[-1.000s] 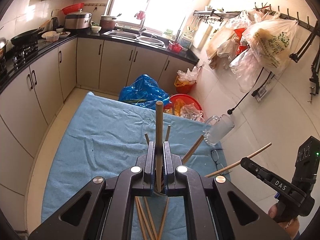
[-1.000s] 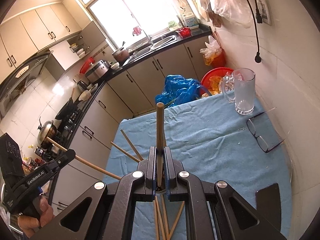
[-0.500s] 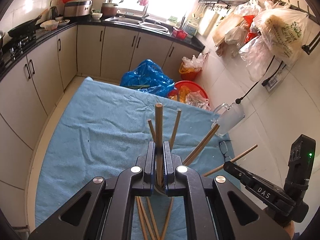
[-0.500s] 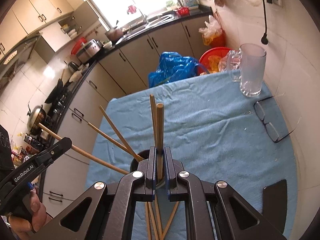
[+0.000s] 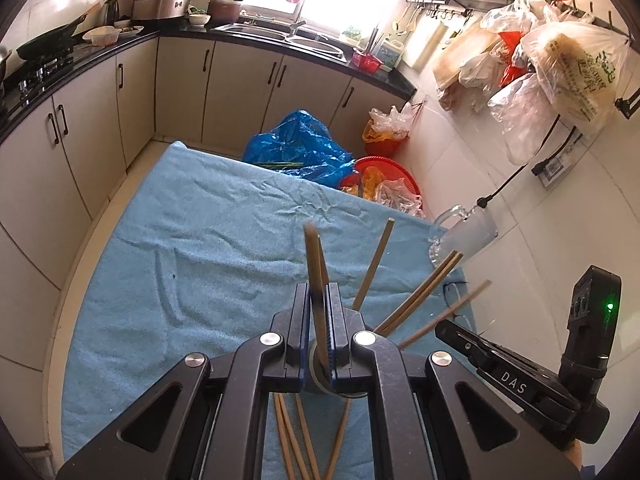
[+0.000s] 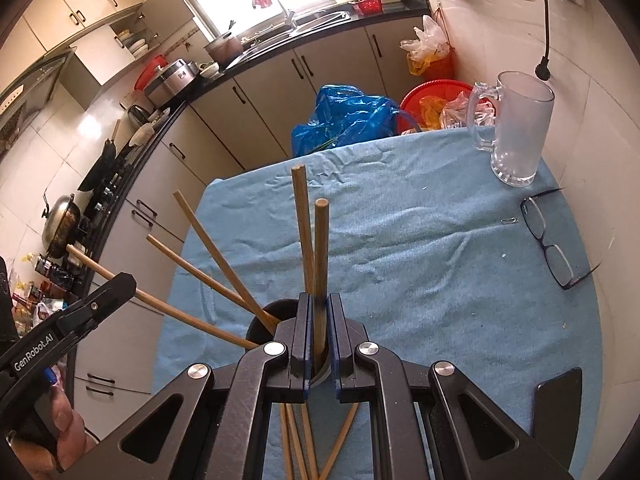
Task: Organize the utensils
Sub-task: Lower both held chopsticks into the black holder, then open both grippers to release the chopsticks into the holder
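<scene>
My left gripper (image 5: 319, 308) is shut on a wooden chopstick (image 5: 314, 264) that points up and away. Its lower end reaches down to the dark holder cup (image 5: 320, 376) under the jaws. The right gripper (image 6: 319, 312) is shut on another chopstick (image 6: 320, 248), whose foot goes into the black cup (image 6: 260, 324). Several more chopsticks (image 6: 200, 224) lean out of the cup. In the right wrist view the left gripper (image 6: 116, 284) comes in from the left, its stick slanting into the cup. Loose chopsticks (image 6: 296, 440) lie on the blue cloth (image 6: 420, 240) below.
A glass mug (image 6: 516, 136) stands at the far right corner, with glasses (image 6: 548, 240) and a paper clip beside it. A black phone (image 6: 560, 392) lies at the near right. Beyond the table are a blue bag (image 5: 296, 148) and a red basket (image 5: 380, 172); cabinets run along the left.
Both grippers have sunk toward the cup with their chopsticks. The sticks standing in the cup have come into view, and the two grippers are closer together.
</scene>
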